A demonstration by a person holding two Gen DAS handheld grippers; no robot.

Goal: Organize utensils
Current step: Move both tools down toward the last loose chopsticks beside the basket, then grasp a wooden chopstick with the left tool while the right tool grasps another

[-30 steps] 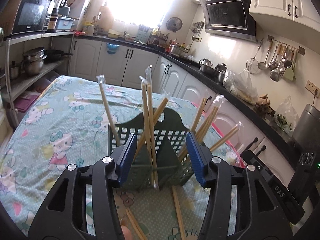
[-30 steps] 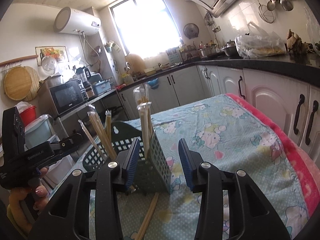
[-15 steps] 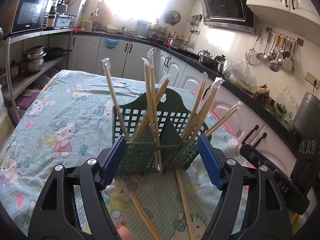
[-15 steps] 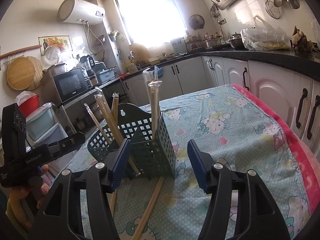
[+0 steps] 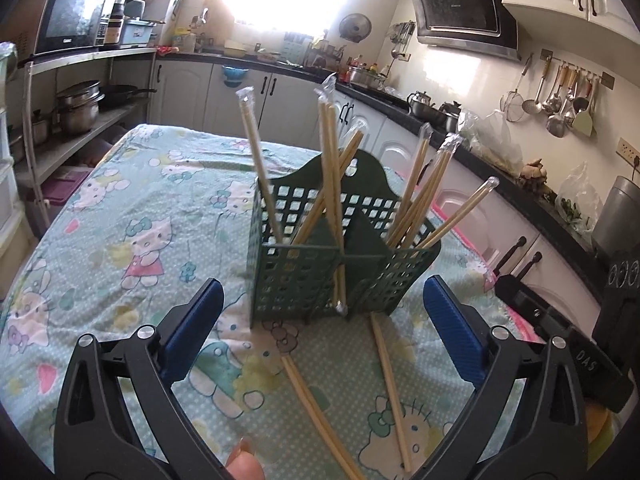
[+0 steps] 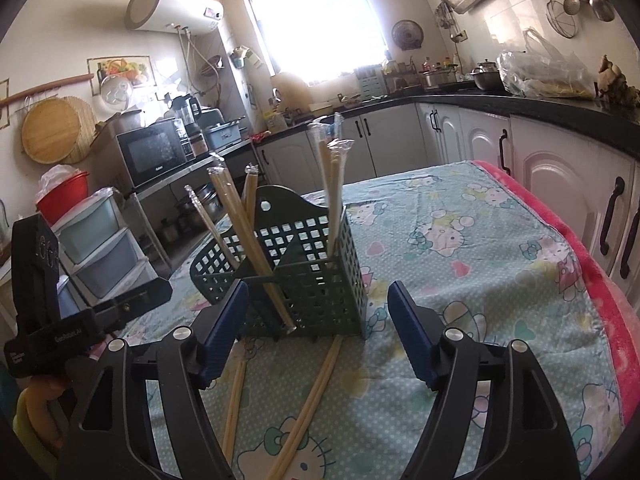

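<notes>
Jaws of both grippers wide, just opened, empty, short of the green holder (image 5: 316, 276) mid-tablecloth (image 5: 132, 208).

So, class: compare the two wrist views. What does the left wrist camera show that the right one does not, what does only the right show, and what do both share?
Only the left wrist view: the left gripper, jaws just opened wide with nothing between them, a range hood seen whole, and stacked pots on a shelf.

Only the right wrist view: the right gripper, jaws also just opened and empty, a water heater, a red tub and plastic drawers.

Both: the green basket holding wrapped chopsticks, two loose pairs on the cartoon tablecloth, and the microwave.
</notes>
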